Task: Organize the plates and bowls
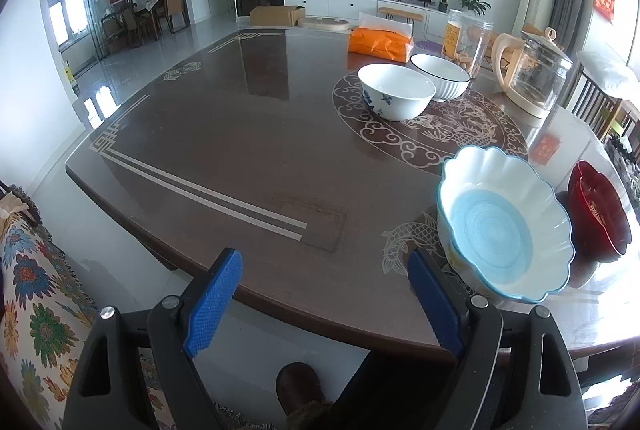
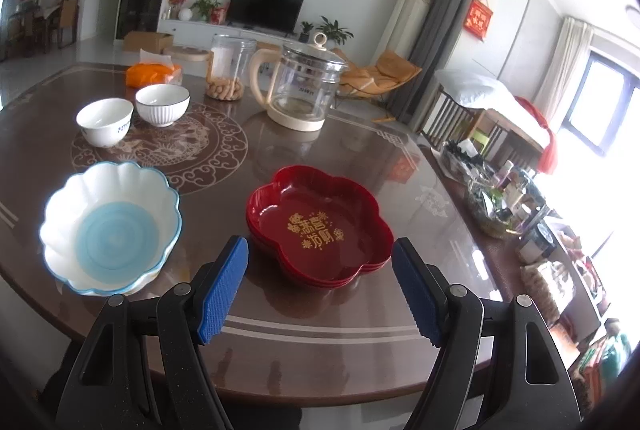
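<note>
Both grippers, left [image 1: 326, 304] & right [image 2: 320, 290], held wide apart, empty. Red plates [image 2: 318, 226] stacked near table [image 2: 320, 362] edge (scalloped bowl [image 2: 110, 228] beside); could be nudged off if approached carelessly.

Both wrist views look down across the table [image 1: 200, 158]; both share the scalloped bowl [image 2: 110, 226].

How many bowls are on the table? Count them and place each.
3. A blue scalloped bowl sits near the table's front edge, left of the red plates. Two white bowls sit farther back: a floral one and a ribbed one beside it. The scalloped one may be stacked.
</note>
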Demonstrator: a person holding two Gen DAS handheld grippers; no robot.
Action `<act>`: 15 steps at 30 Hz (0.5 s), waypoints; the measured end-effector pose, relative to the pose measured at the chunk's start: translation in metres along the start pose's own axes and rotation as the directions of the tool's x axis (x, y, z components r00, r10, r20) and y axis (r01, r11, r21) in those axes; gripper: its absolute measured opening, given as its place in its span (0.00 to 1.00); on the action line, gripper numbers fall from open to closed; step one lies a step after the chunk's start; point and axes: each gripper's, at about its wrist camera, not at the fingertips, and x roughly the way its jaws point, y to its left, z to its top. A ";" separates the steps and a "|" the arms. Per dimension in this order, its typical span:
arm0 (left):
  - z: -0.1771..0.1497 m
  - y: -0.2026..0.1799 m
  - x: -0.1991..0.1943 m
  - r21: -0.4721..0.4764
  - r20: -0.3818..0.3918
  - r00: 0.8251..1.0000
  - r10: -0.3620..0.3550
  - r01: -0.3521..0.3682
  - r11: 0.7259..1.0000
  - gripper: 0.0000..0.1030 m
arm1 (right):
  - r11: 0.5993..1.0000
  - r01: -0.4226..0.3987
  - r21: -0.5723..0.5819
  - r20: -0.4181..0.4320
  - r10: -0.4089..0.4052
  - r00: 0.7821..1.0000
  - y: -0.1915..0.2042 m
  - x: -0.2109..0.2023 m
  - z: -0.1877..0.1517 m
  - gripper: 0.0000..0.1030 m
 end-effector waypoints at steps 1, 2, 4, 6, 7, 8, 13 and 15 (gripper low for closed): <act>-0.001 0.001 0.001 -0.001 -0.002 1.000 0.001 -0.001 1.000 0.82 | 1.000 0.003 -0.002 -0.001 -0.003 1.000 0.001 0.000 0.000 0.75; -0.002 0.002 0.002 -0.001 -0.005 1.000 0.003 -0.003 1.000 0.82 | 1.000 0.004 -0.004 -0.004 -0.004 1.000 0.001 0.001 -0.001 0.75; -0.003 0.003 0.004 -0.004 -0.012 1.000 0.006 -0.006 1.000 0.82 | 1.000 0.005 -0.006 -0.008 -0.005 1.000 0.001 0.002 -0.001 0.75; -0.004 0.005 0.006 -0.007 -0.018 1.000 0.009 -0.009 1.000 0.82 | 1.000 0.005 -0.007 -0.014 -0.005 1.000 0.002 0.004 -0.001 0.75; -0.005 0.006 0.007 -0.008 -0.021 1.000 0.011 -0.011 1.000 0.82 | 1.000 0.005 -0.007 -0.016 -0.005 1.000 0.002 0.004 -0.001 0.75; -0.005 0.007 0.008 -0.011 -0.025 1.000 0.013 -0.013 1.000 0.82 | 1.000 0.003 -0.007 -0.018 -0.004 1.000 0.002 0.004 -0.001 0.75; -0.006 0.010 0.012 -0.021 -0.036 0.999 0.017 -0.018 1.000 0.82 | 1.000 -0.005 -0.003 -0.032 0.005 0.999 0.003 0.007 -0.001 0.75; -0.007 0.012 0.014 -0.022 -0.040 0.999 0.019 -0.020 1.000 0.82 | 1.000 -0.007 -0.002 -0.037 0.007 0.999 0.003 0.008 -0.001 0.75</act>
